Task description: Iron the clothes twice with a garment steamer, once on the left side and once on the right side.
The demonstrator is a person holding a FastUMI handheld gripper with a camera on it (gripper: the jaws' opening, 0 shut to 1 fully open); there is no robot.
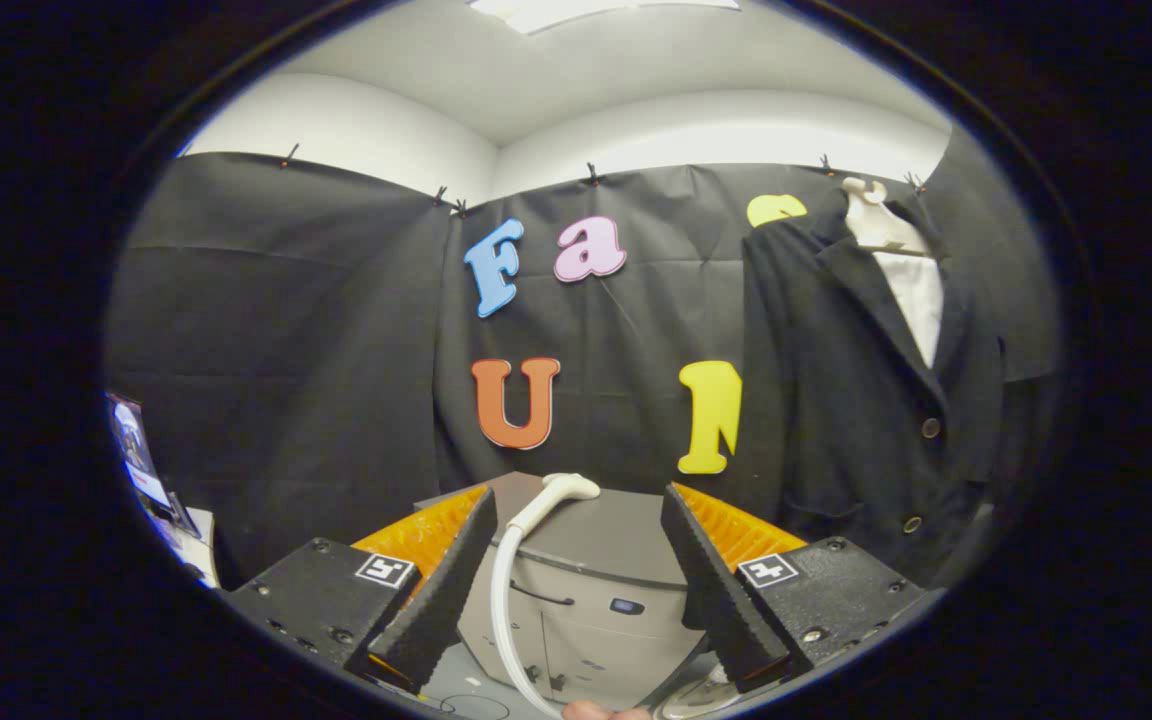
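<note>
A dark jacket [866, 400] hangs on a white hanger [876, 222] against the booth wall, up and to the right beyond my fingers, with a white lining showing at the collar. The white steamer head [558, 497] lies on top of a grey cabinet [586, 560] just ahead, and its white hose [504, 620] curves down between my fingers. My gripper [576, 575] is open, its two fingers wide apart on either side of the steamer head and touching nothing.
The grey cabinet has a drawer front with a handle [541, 597] below the steamer head. A screen [136, 450] stands on a table edge at the far left. A fingertip [596, 711] shows under the hose.
</note>
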